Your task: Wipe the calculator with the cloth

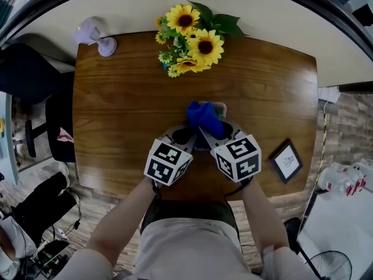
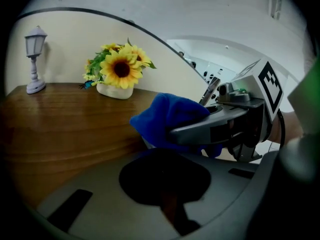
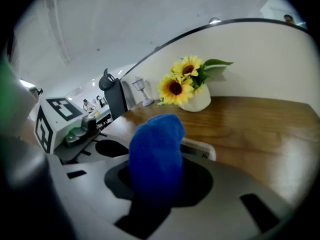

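Head view, two tongs: right tongs point(image 1: 206, 132) clamp one cloth point(image 1: 203, 116) on one calculator point(image 1: 219, 105); left tongs point(image 1: 186, 136) seemingly closed.

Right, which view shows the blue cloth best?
The right gripper view: the cloth fills its centre, gripped in that gripper's jaws. The head view shows a small blue bunch; the left gripper view shows it partly hidden by the right gripper.
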Tool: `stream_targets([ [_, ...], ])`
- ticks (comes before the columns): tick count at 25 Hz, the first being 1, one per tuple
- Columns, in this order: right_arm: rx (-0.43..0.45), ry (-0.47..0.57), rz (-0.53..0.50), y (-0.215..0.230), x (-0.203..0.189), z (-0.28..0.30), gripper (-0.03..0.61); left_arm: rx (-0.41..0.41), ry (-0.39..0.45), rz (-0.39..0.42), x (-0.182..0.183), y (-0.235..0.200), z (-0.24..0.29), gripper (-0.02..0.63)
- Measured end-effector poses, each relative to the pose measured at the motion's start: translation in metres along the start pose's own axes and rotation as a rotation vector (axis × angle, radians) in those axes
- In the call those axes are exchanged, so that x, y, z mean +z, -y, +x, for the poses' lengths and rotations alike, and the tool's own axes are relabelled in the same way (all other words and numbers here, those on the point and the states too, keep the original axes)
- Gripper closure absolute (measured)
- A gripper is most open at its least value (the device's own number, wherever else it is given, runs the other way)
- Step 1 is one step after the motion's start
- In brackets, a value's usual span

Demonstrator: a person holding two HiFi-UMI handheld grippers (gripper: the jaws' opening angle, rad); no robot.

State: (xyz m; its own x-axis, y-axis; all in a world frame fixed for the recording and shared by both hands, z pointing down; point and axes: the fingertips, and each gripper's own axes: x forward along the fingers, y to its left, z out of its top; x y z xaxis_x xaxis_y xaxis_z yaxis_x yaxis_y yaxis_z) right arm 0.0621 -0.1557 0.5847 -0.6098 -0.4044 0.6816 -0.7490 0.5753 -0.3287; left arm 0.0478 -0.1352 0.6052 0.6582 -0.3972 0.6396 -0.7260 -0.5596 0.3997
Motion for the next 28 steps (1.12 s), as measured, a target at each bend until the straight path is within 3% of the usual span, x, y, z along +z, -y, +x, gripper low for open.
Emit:
stream_targets([
  [6, -0.069, -0.046, -0.031, 0.023, -0.016, -0.022, 0.456, -0.008, -0.025, 0.019, -0.001, 0.0, 0.001, 0.611],
  [13, -0.241, -0.109, 0.079, 0.086, -0.045, -0.055, 0.457, -0.024, -0.016, 0.002, 0.0, 0.0, 0.001, 0.61],
  [17, -0.217, -0.018, 0.087, 0.071, -0.02, -0.064, 0.457, -0.025, -0.009, -0.006, 0.0, 0.0, 0.001, 0.611],
  [20, -0.145, 0.033, 0.07, 0.04, -0.003, -0.058, 0.457, -0.036, 0.002, -0.034, 0.0, 0.0, 0.0, 0.611],
  [25, -0.037, 0.033, 0.058, -0.007, -0.001, -0.034, 0.457, -0.053, 0.009, -0.018, -0.006, 0.008, -0.006, 0.611],
  [28, -0.021, 0.016, 0.057, -0.021, -0.009, -0.018, 0.456, -0.062, 0.029, -0.05, -0.01, 0.011, -0.008, 0.611],
])
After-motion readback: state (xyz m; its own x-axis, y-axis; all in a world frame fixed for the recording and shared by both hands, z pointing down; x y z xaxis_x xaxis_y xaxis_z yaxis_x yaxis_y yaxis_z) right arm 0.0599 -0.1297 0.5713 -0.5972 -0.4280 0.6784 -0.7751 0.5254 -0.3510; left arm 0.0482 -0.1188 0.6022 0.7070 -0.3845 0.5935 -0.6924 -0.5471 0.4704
